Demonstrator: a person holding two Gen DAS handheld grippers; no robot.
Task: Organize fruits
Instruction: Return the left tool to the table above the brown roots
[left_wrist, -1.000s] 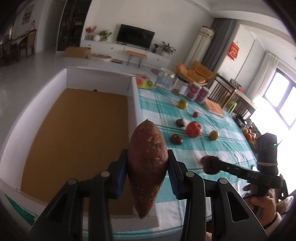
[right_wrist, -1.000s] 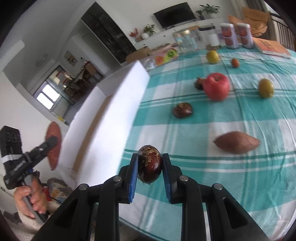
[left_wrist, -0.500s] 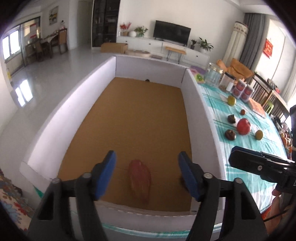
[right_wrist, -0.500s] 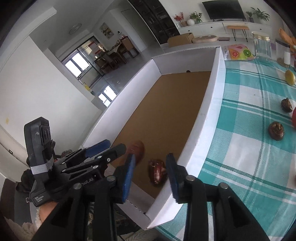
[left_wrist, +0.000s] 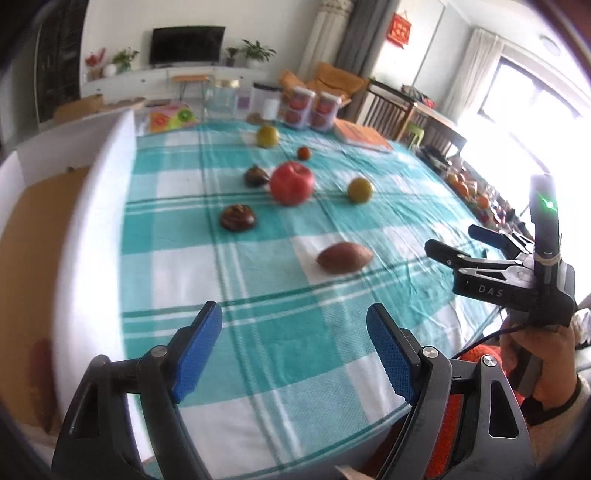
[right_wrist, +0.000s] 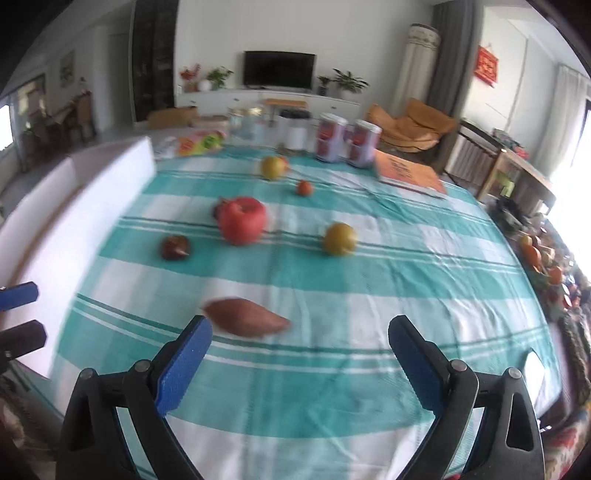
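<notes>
**Both grippers empty over the cloth, next fruit ahead**

The sweet potato (right_wrist: 246, 320) lies on the checked cloth (right_wrist: 369, 295) just ahead of the right gripper (right_wrist: 299, 363), a little left of its centre line and close to its left pad; from the left gripper (left_wrist: 293, 352) it sits ahead and to the right. Beyond it, farther from both grippers, are a dark fruit (left_wrist: 237, 218), the apple (left_wrist: 291, 182), a yellow-green fruit (left_wrist: 359, 189), a second dark fruit (left_wrist: 256, 175), a small red one (left_wrist: 304, 152) and another yellow one (left_wrist: 267, 136). They are spread loosely and well apart, which probably leaves room for the jaws to straddle each one.

The white box (left_wrist: 88, 229) runs along the left gripper's left side; a reddish-brown thing (left_wrist: 38, 365) lies blurred on its brown floor, so it is likely the place for sorted produce.

Both grippers are spread wide and hold nothing. Each is held low and roughly level, pointing across the table. The right hand (left_wrist: 535, 363) grips its handle upright, beside the left gripper's right. The sweet potato seems the natural next pick for the right gripper.
</notes>
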